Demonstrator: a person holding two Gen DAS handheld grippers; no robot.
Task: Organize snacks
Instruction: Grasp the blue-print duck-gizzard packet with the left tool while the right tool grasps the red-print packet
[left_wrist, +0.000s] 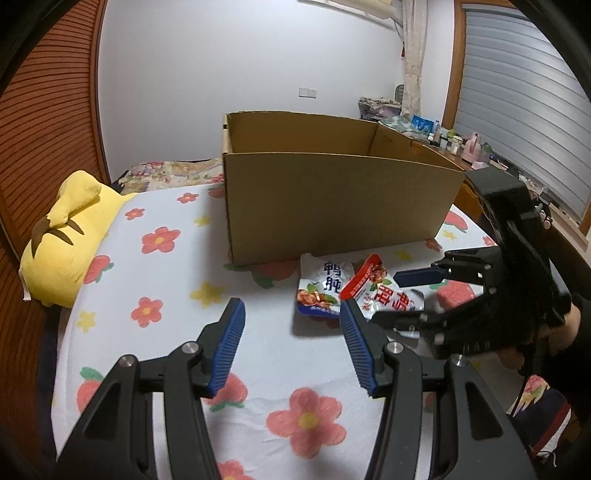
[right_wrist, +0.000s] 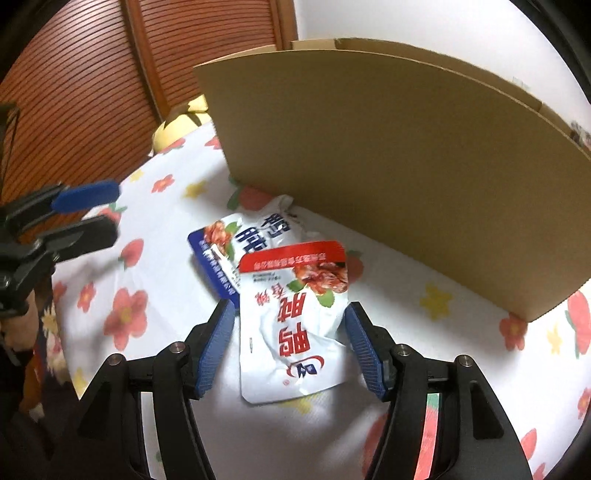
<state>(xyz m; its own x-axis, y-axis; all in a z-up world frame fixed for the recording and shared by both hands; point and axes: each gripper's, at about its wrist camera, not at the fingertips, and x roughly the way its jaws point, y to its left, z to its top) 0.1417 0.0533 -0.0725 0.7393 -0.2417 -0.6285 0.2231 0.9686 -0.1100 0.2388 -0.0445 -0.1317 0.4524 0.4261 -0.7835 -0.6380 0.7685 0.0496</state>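
Note:
Two snack pouches lie on the flowered bedspread before an open cardboard box. The red-topped pouch lies partly over the blue-edged pouch. My right gripper is open, its blue pads either side of the red-topped pouch's lower half, not closed on it. In the left wrist view the red-topped pouch and blue-edged pouch lie ahead, with the right gripper reaching in from the right. My left gripper is open and empty, hovering above the bedspread short of the pouches.
A yellow plush pillow lies at the bed's left edge by a wooden slatted wall. A cluttered desk stands behind the box at the right. The box stands close behind the pouches.

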